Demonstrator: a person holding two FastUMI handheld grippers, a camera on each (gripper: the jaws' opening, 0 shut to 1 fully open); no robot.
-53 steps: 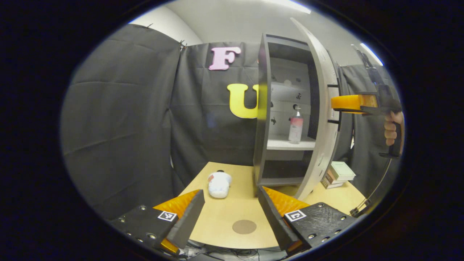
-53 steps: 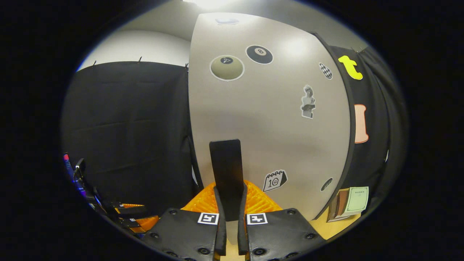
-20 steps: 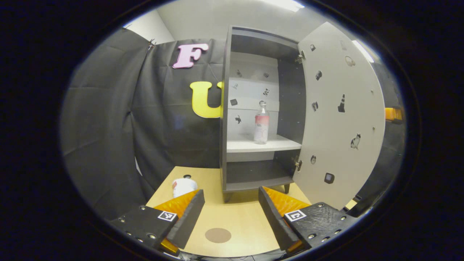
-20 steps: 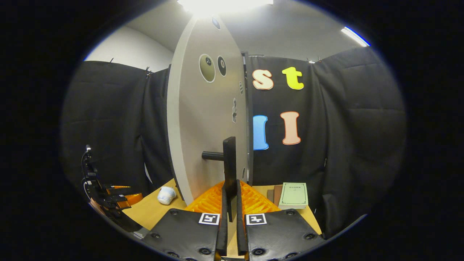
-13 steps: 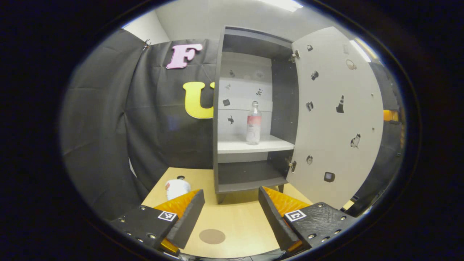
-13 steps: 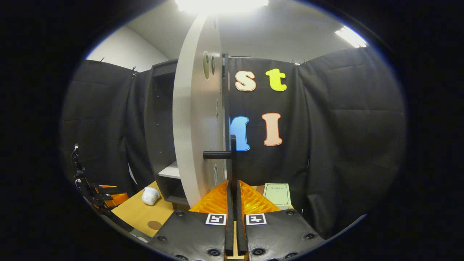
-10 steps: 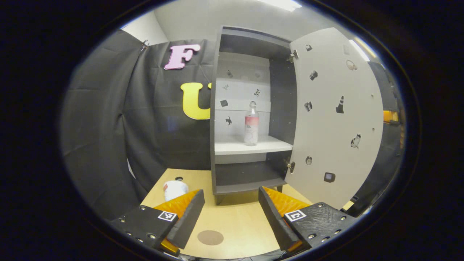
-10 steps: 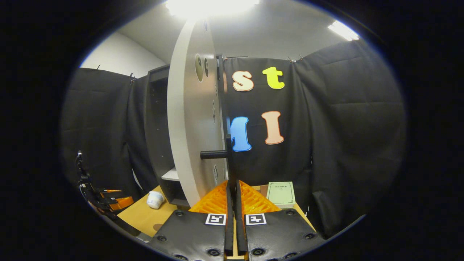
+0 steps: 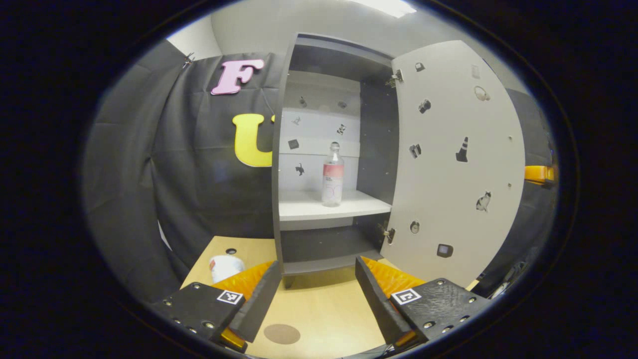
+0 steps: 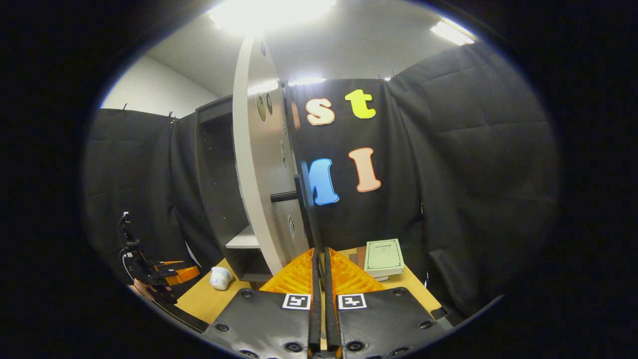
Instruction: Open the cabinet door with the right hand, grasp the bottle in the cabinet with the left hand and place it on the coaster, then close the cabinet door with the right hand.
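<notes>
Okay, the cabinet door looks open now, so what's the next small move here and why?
Probably advance the left gripper, jaws open, toward the bottle. The cabinet door is swung wide, the bottle stands upright on the white shelf with nothing in front of it, and the right gripper is shut on the door handle, keeping the door out of the way.

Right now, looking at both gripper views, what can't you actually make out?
- Bottle label: too small to read in the left gripper view.
- Lower shelf of the cabinet: its depths are dark in the left gripper view.
- Door handle: where the right tongs meet it is edge-on in the right gripper view, so the grip is unclear.
- Books: the lower ones are covered by the top one.
- Coaster: partly cut by the left tongs.
</notes>
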